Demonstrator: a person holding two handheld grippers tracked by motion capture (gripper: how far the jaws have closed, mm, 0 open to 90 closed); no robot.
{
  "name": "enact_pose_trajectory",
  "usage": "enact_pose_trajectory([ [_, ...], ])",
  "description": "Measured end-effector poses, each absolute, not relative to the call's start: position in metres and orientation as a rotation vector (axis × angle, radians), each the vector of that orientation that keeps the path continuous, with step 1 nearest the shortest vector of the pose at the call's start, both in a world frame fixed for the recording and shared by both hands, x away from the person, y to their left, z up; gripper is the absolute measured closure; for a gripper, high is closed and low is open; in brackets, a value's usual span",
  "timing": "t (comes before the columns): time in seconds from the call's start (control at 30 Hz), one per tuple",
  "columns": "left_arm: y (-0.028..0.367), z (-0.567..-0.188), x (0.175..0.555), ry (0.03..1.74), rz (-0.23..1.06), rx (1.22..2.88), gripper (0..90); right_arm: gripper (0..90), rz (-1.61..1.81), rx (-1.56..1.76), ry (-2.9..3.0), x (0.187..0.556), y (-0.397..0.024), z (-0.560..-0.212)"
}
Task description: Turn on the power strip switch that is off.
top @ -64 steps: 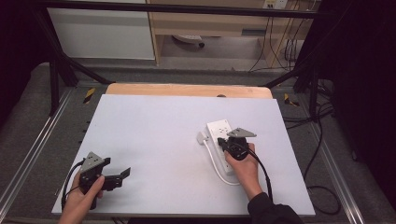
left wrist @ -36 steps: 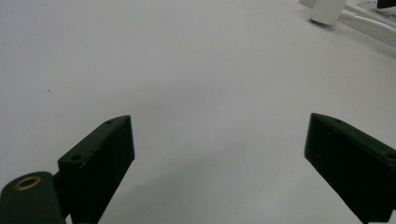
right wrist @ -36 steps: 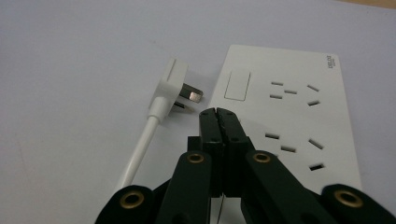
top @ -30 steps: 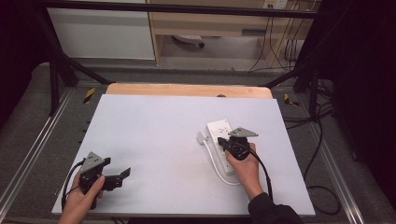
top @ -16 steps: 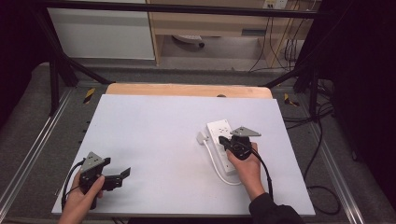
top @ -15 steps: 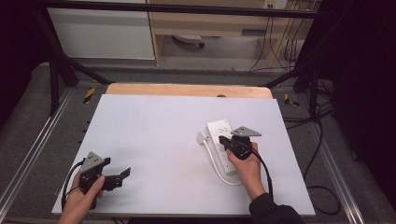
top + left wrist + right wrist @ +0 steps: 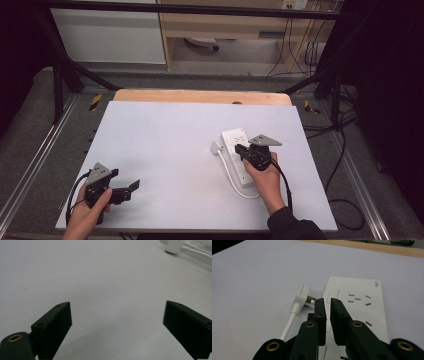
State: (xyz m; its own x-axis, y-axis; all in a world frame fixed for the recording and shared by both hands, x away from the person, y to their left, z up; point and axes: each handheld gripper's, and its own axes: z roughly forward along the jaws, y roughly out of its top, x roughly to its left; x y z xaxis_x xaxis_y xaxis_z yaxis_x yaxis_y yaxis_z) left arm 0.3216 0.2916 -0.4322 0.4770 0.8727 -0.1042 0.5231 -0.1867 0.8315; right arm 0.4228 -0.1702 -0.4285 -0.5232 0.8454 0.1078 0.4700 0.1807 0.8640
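Power strip (image 7: 240,156): one, with one plug (image 7: 216,147). Right tongs (image 7: 327,305) nearly closed, empty; left tongs (image 7: 117,322) wide open.

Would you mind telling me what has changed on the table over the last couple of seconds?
Very little. The right gripper crept slightly forward over the white power strip, its jaws nearly closed with nothing between them. The left gripper stayed open near the table's front left corner, and the strip and its plug did not move.
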Motion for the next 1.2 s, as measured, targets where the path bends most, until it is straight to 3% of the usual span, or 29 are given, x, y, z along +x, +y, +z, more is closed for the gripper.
enact_pose_trajectory([
  [1.07, 0.291, -0.433, 0.322, 1.172, 0.503, 1.857, 8.2, 58.6, 1.324, 1.256, 2.033, 0.417, -0.176, -0.409],
  [1.2, 0.291, -0.433, 0.322, 1.173, 0.505, 1.857, 8.2, 50.9, 1.317, 1.263, 2.027, 0.416, -0.178, -0.406],
])
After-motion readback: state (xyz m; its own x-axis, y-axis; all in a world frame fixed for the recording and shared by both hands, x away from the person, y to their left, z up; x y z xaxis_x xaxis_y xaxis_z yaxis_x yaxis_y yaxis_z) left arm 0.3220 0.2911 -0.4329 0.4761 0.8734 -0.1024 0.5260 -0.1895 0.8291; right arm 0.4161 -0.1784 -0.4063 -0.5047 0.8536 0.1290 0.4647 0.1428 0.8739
